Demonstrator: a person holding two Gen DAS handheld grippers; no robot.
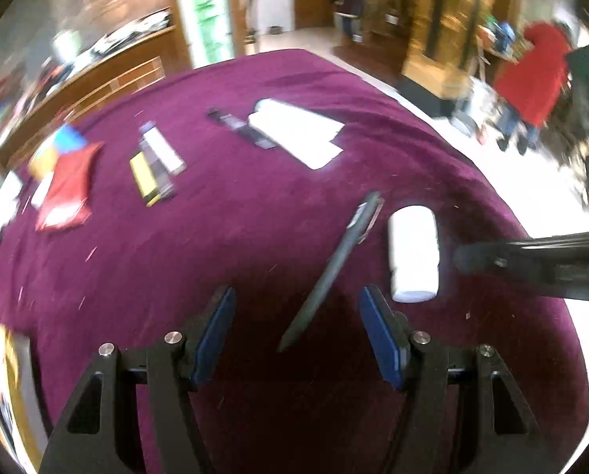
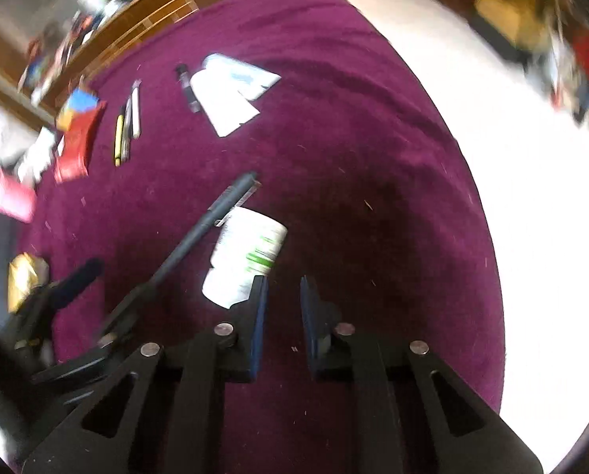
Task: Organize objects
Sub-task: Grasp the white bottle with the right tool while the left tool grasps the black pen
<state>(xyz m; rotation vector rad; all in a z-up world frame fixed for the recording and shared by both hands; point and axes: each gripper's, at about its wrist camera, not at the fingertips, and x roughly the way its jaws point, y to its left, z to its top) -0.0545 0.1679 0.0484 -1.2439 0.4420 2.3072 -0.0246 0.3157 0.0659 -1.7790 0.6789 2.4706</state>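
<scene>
Lying on the maroon tablecloth [image 1: 235, 237], the dark pen [image 1: 334, 268] ran on a slant in the left wrist view, its lower tip reaching down into the gap ahead of the left gripper [image 1: 296, 304] and its upper, clipped end pointing up and to the right, toward the far side of the cloth. That gripper's jaws stood spread, a blue pad on either side, with nothing pinched; the pen's near end sat between the lines of the two pads but did not touch either. Just beside the pen on its right lay a white bottle [image 1: 413, 252] on its side, its long axis nearly parallel to the pen. The right gripper [image 2: 282, 284] showed its jaws drawn near together with only a narrow slit between them and nothing in it; the bottle lay just off its left fingertip, perhaps touching, though blur left that unclear. Judged from this, the left hand was the better placed for the pen, since the pen's shaft crossed its jaw line at an angle and would want a slight roll of the wrist to be squared. A row of other pens [image 1: 156, 162] lay well apart, further up the cloth to the left, a likely place for this one.
</scene>
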